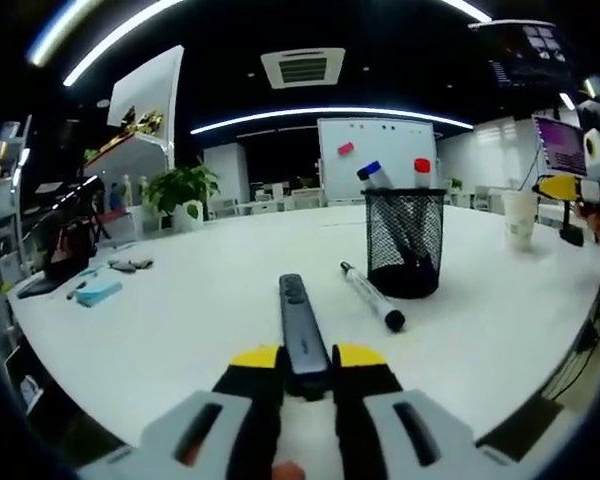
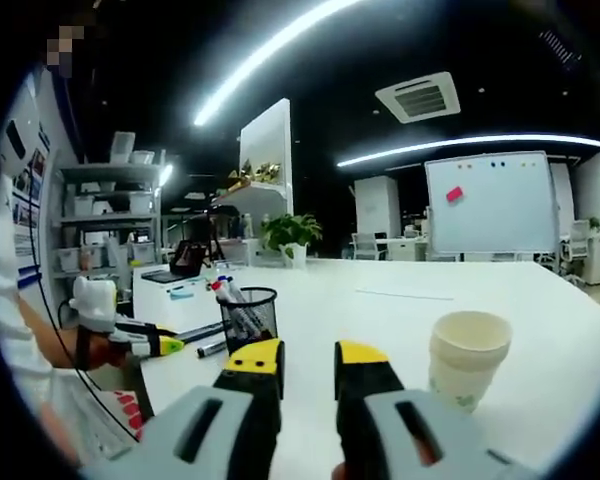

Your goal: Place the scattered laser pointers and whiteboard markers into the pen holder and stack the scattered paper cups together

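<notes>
On the white counter [image 1: 180, 300], the left hand-held gripper [image 1: 307, 358] grasps a dark grey laser pointer [image 1: 300, 330] between yellow-tipped jaws, beside a black whiteboard marker [image 1: 371, 296] and a black mesh pen holder [image 1: 405, 242]. Nearby, the right hand-held gripper [image 2: 308, 362] hangs released and empty beside stacked white paper cups [image 2: 467, 357].

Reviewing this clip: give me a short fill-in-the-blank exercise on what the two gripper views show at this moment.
1. The left claw has its jaws on either side of a dark ____ lying on the white table.
2. The whiteboard markers standing in the mesh pen holder have one blue cap and one ____ cap.
3. A black marker lies on the table, ____ the pen holder.
4. The right claw is open, with a ____ just beside it.

Missing words: laser pointer; red; beside; paper cup stack
</notes>
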Demonstrator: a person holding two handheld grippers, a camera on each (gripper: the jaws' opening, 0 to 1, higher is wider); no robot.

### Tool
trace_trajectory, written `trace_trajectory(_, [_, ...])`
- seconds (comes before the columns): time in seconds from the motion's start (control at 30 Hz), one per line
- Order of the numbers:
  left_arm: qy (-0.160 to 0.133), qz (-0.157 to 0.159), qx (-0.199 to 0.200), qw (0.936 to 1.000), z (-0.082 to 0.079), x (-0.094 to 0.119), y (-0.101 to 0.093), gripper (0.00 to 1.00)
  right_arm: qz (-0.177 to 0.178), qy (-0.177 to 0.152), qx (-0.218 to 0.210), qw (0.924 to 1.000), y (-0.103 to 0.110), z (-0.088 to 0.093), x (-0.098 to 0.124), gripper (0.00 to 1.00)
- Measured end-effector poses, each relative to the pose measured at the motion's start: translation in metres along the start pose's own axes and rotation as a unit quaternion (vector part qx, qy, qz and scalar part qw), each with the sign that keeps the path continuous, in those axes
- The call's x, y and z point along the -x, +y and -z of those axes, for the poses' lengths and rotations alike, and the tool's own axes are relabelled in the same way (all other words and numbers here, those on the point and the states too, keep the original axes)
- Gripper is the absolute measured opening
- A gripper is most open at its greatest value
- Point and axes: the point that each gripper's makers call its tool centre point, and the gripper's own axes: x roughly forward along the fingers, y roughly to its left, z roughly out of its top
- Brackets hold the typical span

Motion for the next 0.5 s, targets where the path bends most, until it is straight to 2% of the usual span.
trace_trajectory(0.33, [-0.018, 0.000, 0.016, 0.9997, -0.006, 0.003, 0.005, 0.19, -0.009, 0.005, 0.000, 0.9999, 0.006, 0.003, -0.003, 0.19])
trace_trajectory(0.5, [-0.029, 0.002, 0.005, 0.9996, -0.011, 0.006, 0.006, 0.19, -0.013, 0.007, 0.001, 0.9999, 0.009, 0.004, -0.004, 0.19])
